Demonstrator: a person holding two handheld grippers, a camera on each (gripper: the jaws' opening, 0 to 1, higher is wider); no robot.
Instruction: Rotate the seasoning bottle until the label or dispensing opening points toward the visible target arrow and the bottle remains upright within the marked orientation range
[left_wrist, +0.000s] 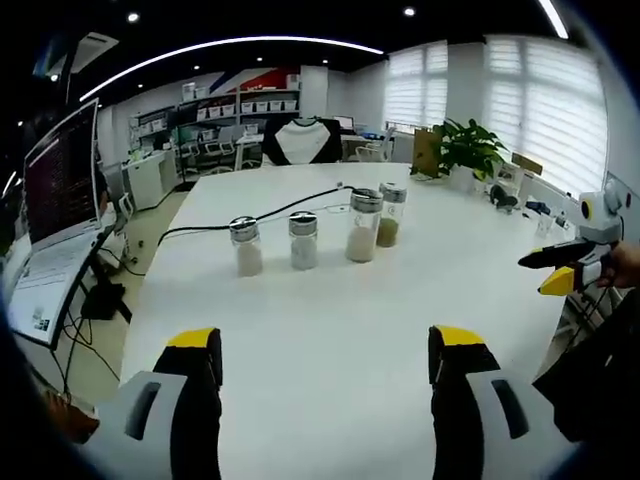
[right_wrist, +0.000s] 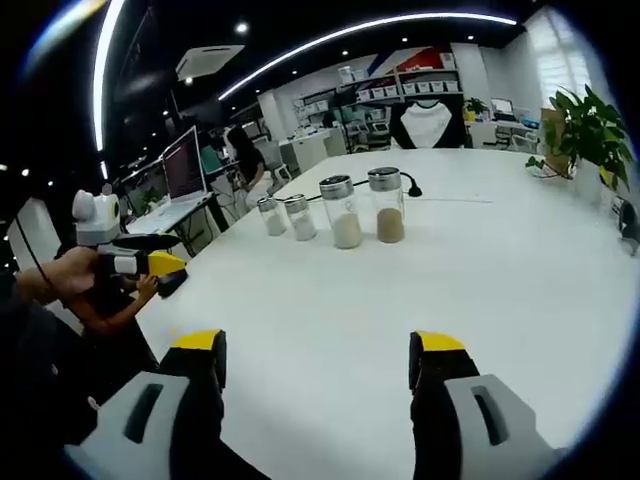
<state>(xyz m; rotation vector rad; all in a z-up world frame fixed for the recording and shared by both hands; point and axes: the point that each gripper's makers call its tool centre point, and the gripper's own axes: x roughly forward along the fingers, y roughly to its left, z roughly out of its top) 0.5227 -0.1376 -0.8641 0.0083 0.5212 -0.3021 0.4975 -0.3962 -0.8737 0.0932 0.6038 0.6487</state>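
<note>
Both sets of jaws stand wide apart with nothing between them: my left gripper (left_wrist: 326, 350) and my right gripper (right_wrist: 318, 357) hover over bare white table (left_wrist: 330, 310), well short of the work. Four bottles stand upright in a row toward twelve o'clock in the left gripper view: a small bottle (left_wrist: 246, 246) at eleven, a second small one (left_wrist: 303, 240) beside it, a taller bottle (left_wrist: 364, 226) with pale filling, and a bottle with tan filling (left_wrist: 391, 214) at the far end. A black cable (left_wrist: 250, 217) runs behind them. I can make out no arrow or marked range on the table, and I cannot tell which bottle is meant, so the first risk is taking the wrong one. The bottles stand close together; I judge that wide jaws coming in could knock a neighbour. These look tall and narrow, so a grip high on the metal cap, or a twist off-centre, could tip one over. Labels are too small to read from here.
</note>
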